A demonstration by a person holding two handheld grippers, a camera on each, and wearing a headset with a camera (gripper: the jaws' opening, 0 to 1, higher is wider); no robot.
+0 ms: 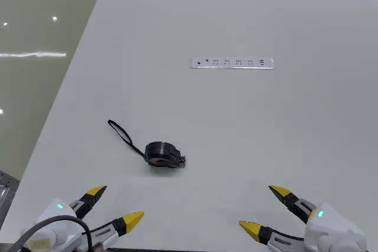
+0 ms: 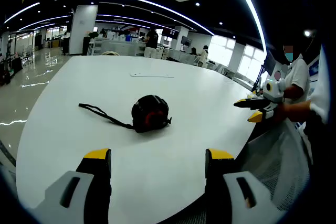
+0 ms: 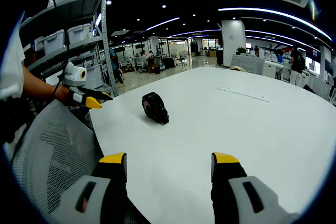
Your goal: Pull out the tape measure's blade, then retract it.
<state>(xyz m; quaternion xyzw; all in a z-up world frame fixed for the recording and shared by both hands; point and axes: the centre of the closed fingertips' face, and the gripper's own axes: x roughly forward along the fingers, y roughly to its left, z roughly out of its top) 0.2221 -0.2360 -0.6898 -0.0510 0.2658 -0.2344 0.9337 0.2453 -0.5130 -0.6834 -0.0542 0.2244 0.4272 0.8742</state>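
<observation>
Left gripper (image 1: 122, 200) and right gripper (image 1: 255, 205) gape empty; tape measure (image 1: 162, 154), blade seemingly hidden inside.

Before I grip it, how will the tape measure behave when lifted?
The tape measure looks compact and hard-cased, so probably rigid and rather heavy for its size. Its thin strap lies curved and loose, so it will likely dangle.

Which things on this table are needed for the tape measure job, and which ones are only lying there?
For the job:
- tape measure, with its strap
- left hand-held gripper, open
- right hand-held gripper, open

Just lying about:
- power strip, farther back on the table
</observation>
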